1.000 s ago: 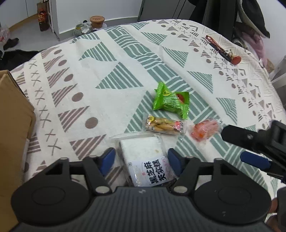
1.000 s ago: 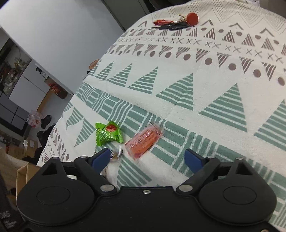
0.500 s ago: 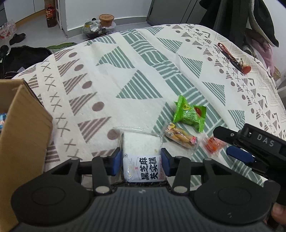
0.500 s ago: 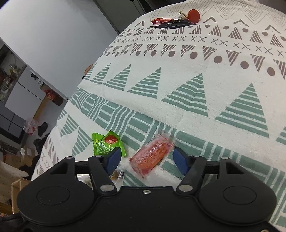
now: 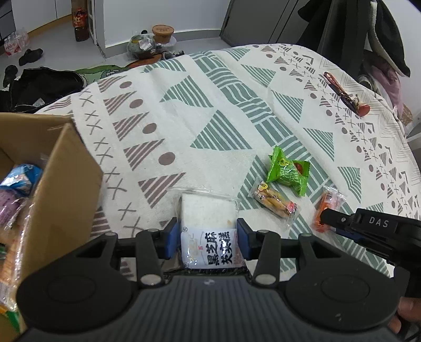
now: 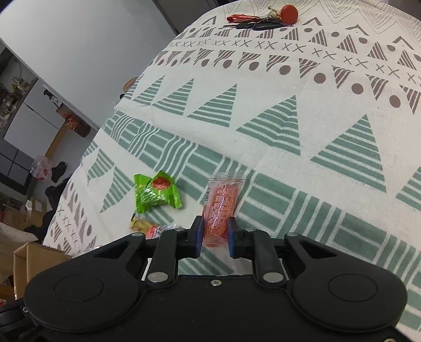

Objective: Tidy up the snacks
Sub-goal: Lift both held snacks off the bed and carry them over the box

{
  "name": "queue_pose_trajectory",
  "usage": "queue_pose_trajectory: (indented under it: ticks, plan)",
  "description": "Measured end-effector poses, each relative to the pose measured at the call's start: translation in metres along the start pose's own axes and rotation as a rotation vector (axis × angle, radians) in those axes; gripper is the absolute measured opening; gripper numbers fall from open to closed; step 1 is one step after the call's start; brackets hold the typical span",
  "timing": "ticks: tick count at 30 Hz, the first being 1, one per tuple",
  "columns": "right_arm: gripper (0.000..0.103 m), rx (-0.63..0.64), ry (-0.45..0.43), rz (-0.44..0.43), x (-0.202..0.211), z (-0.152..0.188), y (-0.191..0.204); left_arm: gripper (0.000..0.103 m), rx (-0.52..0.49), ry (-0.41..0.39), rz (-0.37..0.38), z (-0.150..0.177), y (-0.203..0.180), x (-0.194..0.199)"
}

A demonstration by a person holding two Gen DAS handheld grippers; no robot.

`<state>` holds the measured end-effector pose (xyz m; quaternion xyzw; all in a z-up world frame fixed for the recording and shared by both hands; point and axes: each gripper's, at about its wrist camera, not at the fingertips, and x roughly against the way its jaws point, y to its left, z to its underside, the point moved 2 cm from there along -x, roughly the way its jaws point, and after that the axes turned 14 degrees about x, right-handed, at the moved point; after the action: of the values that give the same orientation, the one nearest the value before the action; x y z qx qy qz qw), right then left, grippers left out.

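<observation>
My left gripper [image 5: 209, 240] is shut on a white cake packet with black characters [image 5: 208, 226] and holds it above the patterned cloth. My right gripper [image 6: 215, 238] is shut on an orange snack packet [image 6: 222, 204]; that packet also shows in the left wrist view [image 5: 327, 207] with the right gripper's fingers on it. A green snack packet [image 5: 288, 173] and a clear packet of brown snacks [image 5: 275, 202] lie on the cloth between them. The green packet also shows in the right wrist view [image 6: 155, 193].
An open cardboard box [image 5: 60, 184] with several snacks inside stands at the left. Keys with a red tag [image 6: 263, 19] lie at the far side of the table. The patterned tablecloth [image 5: 184, 118] covers the table. Bags and bottles are on the floor beyond.
My left gripper shut on the white packet and lifted it toward the box side. My right gripper moved in and shut on the orange packet.
</observation>
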<state>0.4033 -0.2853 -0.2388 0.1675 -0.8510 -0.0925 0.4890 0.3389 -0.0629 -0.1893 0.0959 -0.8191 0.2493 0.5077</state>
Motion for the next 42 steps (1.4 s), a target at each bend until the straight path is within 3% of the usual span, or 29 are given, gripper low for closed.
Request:
queue_pose_trajectory:
  ticks: [21, 42]
  plan:
    - [0.018, 0.139, -0.153, -0.15, 0.071, -0.005, 0.074, 0.044, 0.046, -0.115, 0.02, -0.002, 0.033, 0.07]
    - [0.017, 0.292, -0.151, -0.257, 0.084, 0.024, 0.158, 0.044, 0.125, -0.212, 0.021, -0.02, 0.086, 0.135]
